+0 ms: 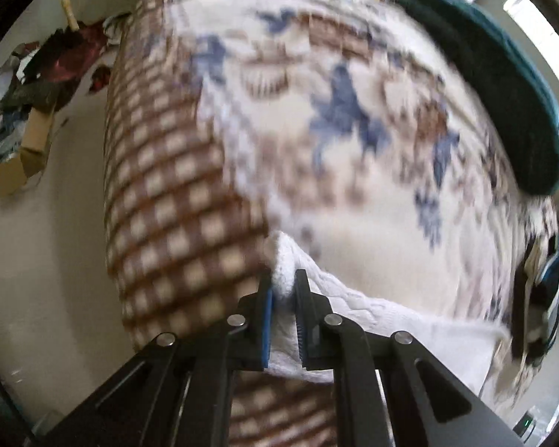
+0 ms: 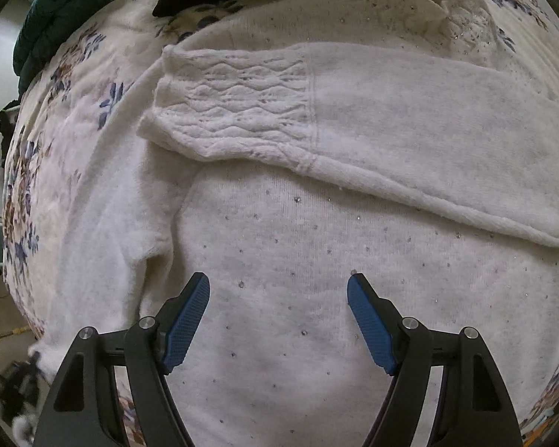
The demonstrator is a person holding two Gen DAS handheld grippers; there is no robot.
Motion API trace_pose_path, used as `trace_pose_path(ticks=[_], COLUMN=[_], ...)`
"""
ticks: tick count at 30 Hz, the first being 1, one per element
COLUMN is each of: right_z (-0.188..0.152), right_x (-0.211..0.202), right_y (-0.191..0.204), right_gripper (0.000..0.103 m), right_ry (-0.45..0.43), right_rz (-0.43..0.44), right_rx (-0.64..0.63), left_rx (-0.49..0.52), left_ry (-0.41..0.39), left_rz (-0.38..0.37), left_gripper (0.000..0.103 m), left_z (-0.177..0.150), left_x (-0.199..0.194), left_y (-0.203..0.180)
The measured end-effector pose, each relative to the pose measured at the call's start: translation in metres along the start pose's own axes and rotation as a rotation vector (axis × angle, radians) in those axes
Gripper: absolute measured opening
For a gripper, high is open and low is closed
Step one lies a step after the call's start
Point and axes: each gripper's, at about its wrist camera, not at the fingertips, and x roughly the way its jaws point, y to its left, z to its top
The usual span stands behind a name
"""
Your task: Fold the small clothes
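Note:
A white fuzzy sweater (image 2: 316, 260) with small sparkly studs lies spread on a floral blanket. One sleeve (image 2: 354, 111), with a wavy-knit cuff (image 2: 234, 111), is folded across the body. My right gripper (image 2: 278, 298) is open and empty, hovering just over the sweater's body. My left gripper (image 1: 284, 292) is shut on the white cuff (image 1: 285, 272) of the other sleeve (image 1: 391, 320) near the bed's edge. In the right wrist view the left gripper shows blurred at the lower left (image 2: 18, 383).
The bed is covered by a cream blanket with blue and brown flowers (image 1: 354, 130) and a brown checked side (image 1: 167, 205). A dark teal garment (image 1: 503, 85) lies at the far edge. A pile of clothes and a cardboard box (image 1: 29, 111) are on the floor.

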Motion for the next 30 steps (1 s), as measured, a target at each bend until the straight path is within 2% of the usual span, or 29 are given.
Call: trace_pose_path(ticks=[3, 5, 7, 8, 9, 11, 14, 17, 18, 21, 22, 23, 24, 27, 30], right_z=[0.003, 0.003, 0.003, 0.002, 0.002, 0.0, -0.003, -0.007, -0.008, -0.008, -0.008, -0.007, -0.007, -0.007, -0.006], right_x=[-0.001, 0.001, 0.001, 0.0, 0.0, -0.001, 0.0, 0.002, 0.002, -0.002, -0.004, -0.008, -0.012, -0.019, -0.026], right_y=[0.002, 0.0, 0.0, -0.001, -0.002, -0.003, -0.004, -0.004, -0.004, -0.005, -0.006, -0.009, -0.013, -0.028, -0.05], right_gripper=[0.078, 0.078, 0.078, 0.078, 0.078, 0.078, 0.078, 0.078, 0.078, 0.078, 0.08, 0.083, 0.091, 0.092, 0.092], right_ry=[-0.004, 0.005, 0.006, 0.006, 0.005, 0.004, 0.007, 0.003, -0.004, -0.033, -0.046, -0.063, -0.078, -0.087, -0.093], right_rz=[-0.002, -0.002, 0.0, -0.001, 0.002, 0.004, 0.007, -0.008, -0.016, -0.077, -0.128, -0.167, -0.172, -0.167, -0.156], right_rx=[0.013, 0.026, 0.034, 0.036, 0.036, 0.039, 0.049, 0.057, 0.056, 0.048, 0.043, 0.045, 0.051, 0.066, 0.09], left_rx=[0.003, -0.035, -0.13, -0.181, -0.233, -0.328, -0.437, -0.471, -0.463, -0.411, -0.397, -0.376, -0.342, -0.214, -0.015], left_ry=[-0.042, -0.027, 0.023, 0.046, 0.068, 0.106, 0.173, 0.182, 0.167, 0.114, 0.076, 0.042, 0.021, -0.065, -0.145], left_rz=[0.009, 0.03, -0.033, -0.07, -0.113, -0.178, -0.288, -0.33, -0.318, -0.228, -0.201, -0.174, -0.144, -0.083, -0.076], left_gripper=[0.009, 0.01, 0.018, 0.029, 0.046, 0.064, 0.064, 0.064, 0.064, 0.06, 0.054, 0.025, 0.009, 0.009, 0.009], left_z=[0.023, 0.031, 0.023, 0.017, 0.005, -0.02, -0.048, -0.052, -0.048, -0.033, -0.029, -0.025, -0.02, -0.011, -0.015], left_x=[0.005, 0.006, 0.008, 0.008, 0.007, 0.008, 0.024, 0.042, 0.05, 0.064, 0.063, 0.058, 0.053, 0.026, -0.01], left_y=[0.006, 0.021, 0.042, 0.051, 0.058, 0.068, 0.063, 0.047, 0.038, 0.017, 0.01, 0.004, -0.004, -0.037, -0.098])
